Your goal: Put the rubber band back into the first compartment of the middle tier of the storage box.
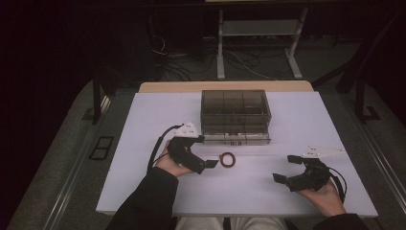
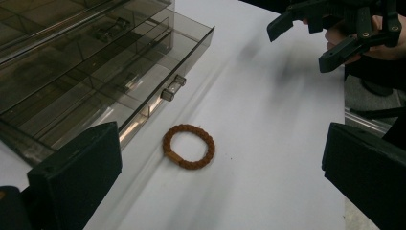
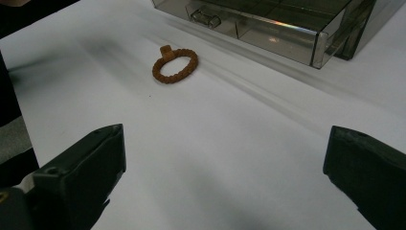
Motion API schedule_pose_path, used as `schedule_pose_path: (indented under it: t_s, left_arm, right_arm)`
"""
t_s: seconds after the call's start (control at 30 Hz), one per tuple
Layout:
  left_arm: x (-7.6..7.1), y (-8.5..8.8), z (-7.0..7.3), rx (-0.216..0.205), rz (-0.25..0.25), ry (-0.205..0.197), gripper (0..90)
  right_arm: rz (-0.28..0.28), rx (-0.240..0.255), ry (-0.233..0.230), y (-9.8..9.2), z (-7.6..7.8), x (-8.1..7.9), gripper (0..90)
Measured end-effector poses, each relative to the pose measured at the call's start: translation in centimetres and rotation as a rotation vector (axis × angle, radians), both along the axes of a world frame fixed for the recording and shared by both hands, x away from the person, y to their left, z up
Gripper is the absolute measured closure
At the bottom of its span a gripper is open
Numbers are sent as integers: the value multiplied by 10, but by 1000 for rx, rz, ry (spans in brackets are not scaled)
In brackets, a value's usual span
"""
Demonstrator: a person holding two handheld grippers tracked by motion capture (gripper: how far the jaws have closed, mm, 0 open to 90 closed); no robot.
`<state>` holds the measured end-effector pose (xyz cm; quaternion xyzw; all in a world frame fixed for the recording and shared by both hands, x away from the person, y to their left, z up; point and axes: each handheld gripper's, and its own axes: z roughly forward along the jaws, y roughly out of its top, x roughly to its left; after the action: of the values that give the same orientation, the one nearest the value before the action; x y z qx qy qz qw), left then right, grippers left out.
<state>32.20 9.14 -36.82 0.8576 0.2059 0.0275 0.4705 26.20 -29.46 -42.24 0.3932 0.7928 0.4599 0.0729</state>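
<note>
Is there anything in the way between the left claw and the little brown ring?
No. The ring lies flat on bare table just ahead of the open left claw, with nothing visible between them.

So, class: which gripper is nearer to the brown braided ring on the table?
Left. The left gripper sits just beside the ring, jaws open toward it. The right gripper is farther off across the table, also open.

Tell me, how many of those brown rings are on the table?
1. The brown ring lies flat before the smoky drawer box, near the left tool.
</note>
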Motion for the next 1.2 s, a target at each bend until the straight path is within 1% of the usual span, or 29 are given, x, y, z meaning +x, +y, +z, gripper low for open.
schedule_pose_path:
  t_s: [0.07, 0.17, 0.5, 0.63, 0.97, 1.03, 1.13, 1.2]
  left_arm:
    - [1, -2, 0, -1, -3, 3, 0]
    - [3, -9, 0, 9, -17, 5, 0]
    - [7, -23, -4, 30, -40, 15, 0]
    - [9, -30, -6, 30, -46, 20, 0]
    - [14, -45, -13, 58, -72, 30, 0]
    - [14, -46, -14, 57, -73, 32, 0]
    - [16, -51, -17, 77, -87, 31, 0]
    - [17, -53, -18, 82, -92, 31, 0]
  right_arm:
    - [0, 0, -1, 0, 0, 0, 2]
    - [0, 0, -2, 0, 0, 0, 2]
    - [-1, 1, 2, -1, 0, 0, 2]
    - [-1, 2, 3, -1, 0, 0, 2]
    - [4, -3, -2, -1, 0, 0, 2]
    - [2, 0, -1, -1, 0, 0, 2]
    - [0, 1, 3, -1, 0, 0, 2]
    - [0, 1, 3, -1, 0, 0, 2]
